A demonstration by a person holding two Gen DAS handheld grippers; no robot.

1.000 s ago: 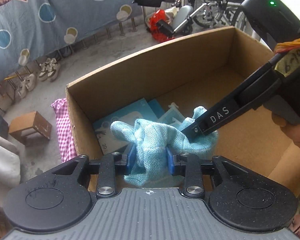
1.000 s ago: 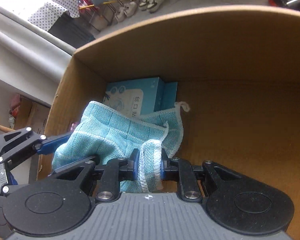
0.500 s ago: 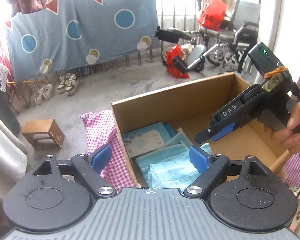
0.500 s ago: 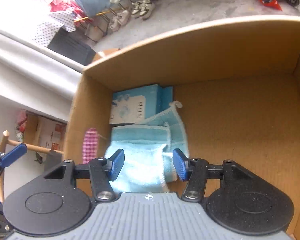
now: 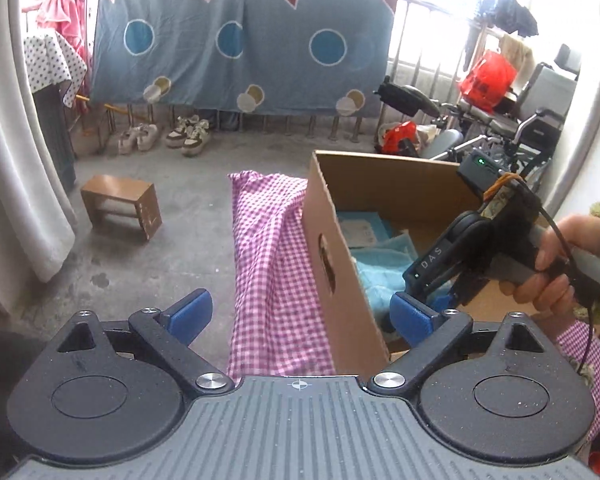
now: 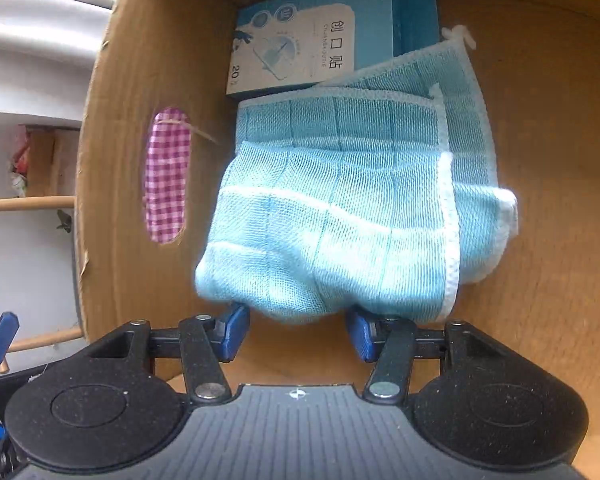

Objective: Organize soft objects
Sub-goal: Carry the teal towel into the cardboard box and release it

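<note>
Blue cloth [image 6: 340, 208] lies folded in the cardboard box [image 6: 148, 80] now — both my left gripper [image 5: 300, 316] and right gripper [image 6: 298, 332] have let go and stand wide, so this piece looks stowed.

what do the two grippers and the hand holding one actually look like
Both the left gripper and the right gripper share a ribbed grey body, two round black discs, black linkage arms with silver pins, and blue fingertip pads. From the left wrist view, the right one shows white "DAS" lettering, a green light, an orange band and a black cable. The bare hand wears a fuzzy green sleeve.
</note>
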